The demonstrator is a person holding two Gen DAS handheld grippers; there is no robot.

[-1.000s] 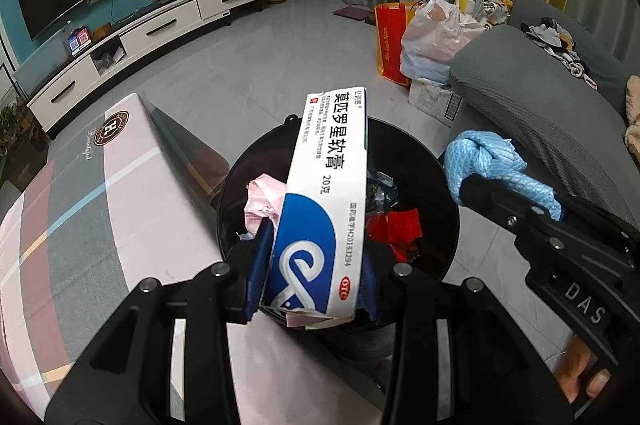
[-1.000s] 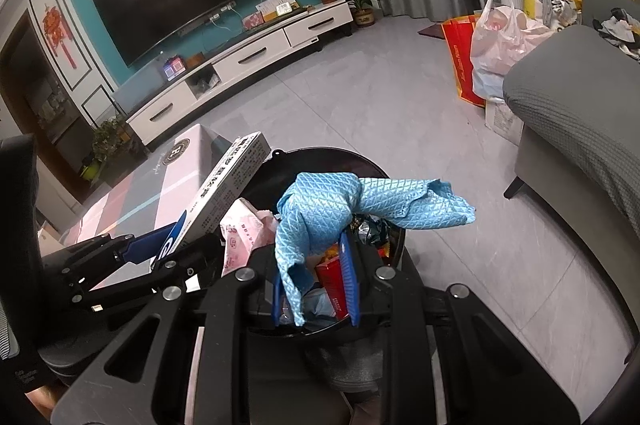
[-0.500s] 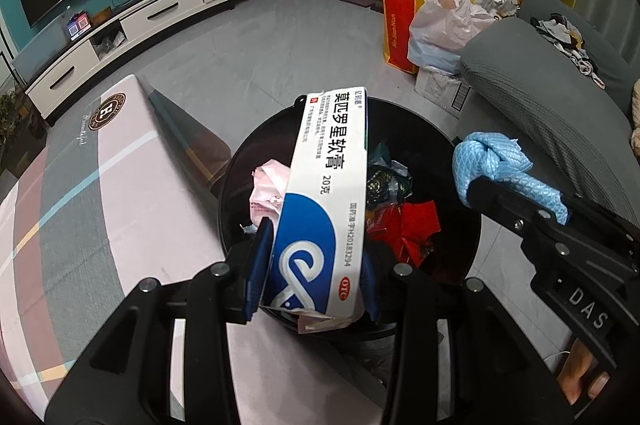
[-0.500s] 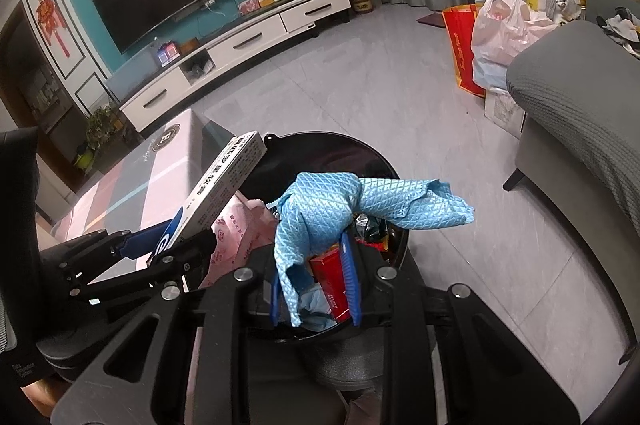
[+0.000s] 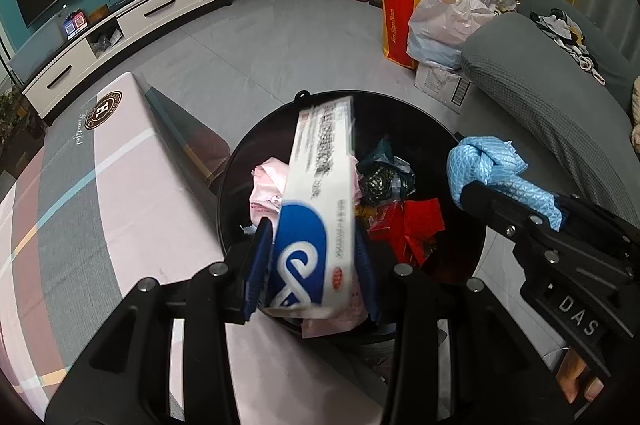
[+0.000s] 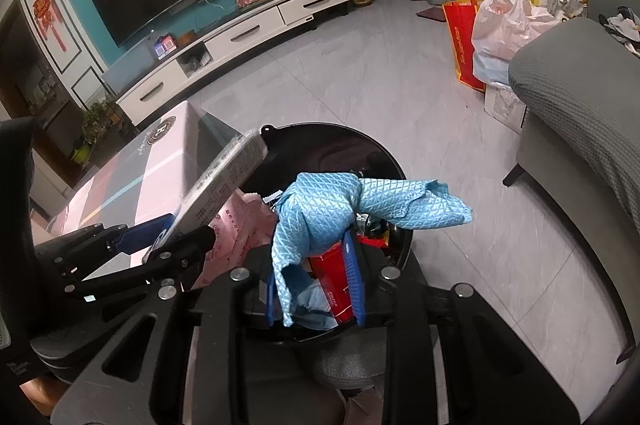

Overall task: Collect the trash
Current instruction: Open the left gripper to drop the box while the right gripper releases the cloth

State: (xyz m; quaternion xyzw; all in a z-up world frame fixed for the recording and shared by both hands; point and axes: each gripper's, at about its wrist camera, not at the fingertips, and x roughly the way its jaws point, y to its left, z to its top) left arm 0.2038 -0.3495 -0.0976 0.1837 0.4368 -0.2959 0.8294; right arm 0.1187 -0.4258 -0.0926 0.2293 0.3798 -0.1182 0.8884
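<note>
Both wrist views close above black trash bin (image 5: 472, 257) (image 6: 384, 157), angled down-forward toward TV wall. Shared: bin, tabletop (image 5: 100, 193) (image 6: 160, 161), sofa, each other's claw.

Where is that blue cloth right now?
The blue cloth hangs from the right gripper, above the black trash bin, right of the white box.

"DAS" on right tongs (image 5: 500, 201); "Jin Jian Nan" on red bag (image 5: 396, 25)

Print on box (image 5: 320, 185) smeared, unreadable. Bin (image 5: 460, 257) near rim hidden behind fingers. Sofa (image 6: 580, 113) cut by frame edge. Cloth (image 6: 320, 221) lower end possibly pinched; unclear.
</note>
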